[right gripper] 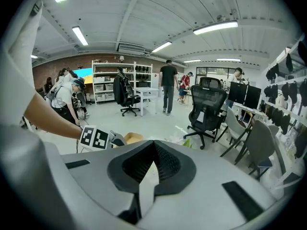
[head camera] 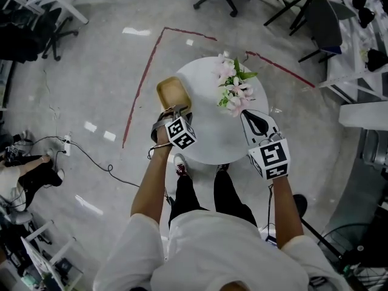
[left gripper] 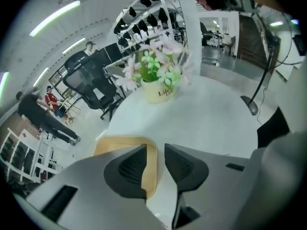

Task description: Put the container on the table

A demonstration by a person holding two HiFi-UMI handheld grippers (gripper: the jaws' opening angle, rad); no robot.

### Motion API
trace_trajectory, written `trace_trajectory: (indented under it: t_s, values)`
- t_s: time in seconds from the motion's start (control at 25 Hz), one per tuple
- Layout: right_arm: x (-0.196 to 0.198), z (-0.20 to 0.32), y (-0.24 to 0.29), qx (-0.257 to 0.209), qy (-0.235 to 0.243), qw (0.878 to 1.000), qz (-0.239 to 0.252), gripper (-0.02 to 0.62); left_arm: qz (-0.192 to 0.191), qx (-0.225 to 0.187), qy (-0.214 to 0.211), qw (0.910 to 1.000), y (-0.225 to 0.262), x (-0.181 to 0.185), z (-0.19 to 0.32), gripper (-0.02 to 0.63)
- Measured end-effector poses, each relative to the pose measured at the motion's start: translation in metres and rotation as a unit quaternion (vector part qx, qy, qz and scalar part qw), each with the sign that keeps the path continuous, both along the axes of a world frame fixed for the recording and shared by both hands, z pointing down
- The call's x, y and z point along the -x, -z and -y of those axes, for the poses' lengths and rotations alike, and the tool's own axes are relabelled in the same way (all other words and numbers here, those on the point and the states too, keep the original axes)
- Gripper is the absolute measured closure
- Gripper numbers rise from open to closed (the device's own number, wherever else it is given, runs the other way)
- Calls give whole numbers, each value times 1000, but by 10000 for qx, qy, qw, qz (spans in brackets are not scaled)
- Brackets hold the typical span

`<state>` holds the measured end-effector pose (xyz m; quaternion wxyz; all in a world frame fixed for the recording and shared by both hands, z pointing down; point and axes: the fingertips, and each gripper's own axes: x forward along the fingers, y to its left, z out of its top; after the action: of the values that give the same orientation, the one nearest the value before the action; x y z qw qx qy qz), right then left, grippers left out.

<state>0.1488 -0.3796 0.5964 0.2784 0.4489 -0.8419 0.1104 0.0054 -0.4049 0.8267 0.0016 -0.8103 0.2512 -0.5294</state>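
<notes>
- Left jaws first: on my left gripper (left gripper: 156, 150) they stand apart, released, and the near rim of the shallow tan wooden container (left gripper: 115, 143) shows in the gap with neither pad pressing on it.
- From the head view I see that container (head camera: 173, 93) sitting at the left edge of the round white table (head camera: 212, 132), right at the left gripper's (head camera: 171, 110) tips.
- Right gripper (right gripper: 153, 145) now: its jaws are clenched tip to tip, with nothing between them.
- I've got that right gripper (head camera: 247, 115) over the table's right side, just beside the pale pot of pink and white flowers (head camera: 235, 90).
- Flowers stand upright near the table's middle, well apart from the container.
</notes>
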Motion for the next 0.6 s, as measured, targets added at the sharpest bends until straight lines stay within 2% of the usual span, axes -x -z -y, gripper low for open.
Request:
trace_trajectory:
  t_s: [0.24,0.32,0.44,0.6]
  values:
    - [23,27,52,-568,251,9980,-140,580,-712,-301,-68,9970,88,6,-3,456]
    - [33,31,76,-779,333,9963,-128,581,-1073,-409,111,9933,123,11,-4,459]
    - [45,36,114,-1097,385,9931,-122,581,-1498,-816,695,9829,180,34,5,541]
    - [51,43,156,-1488,385,9880,-167,580,-2026,-1324,1342,9609,252,69,15,572]
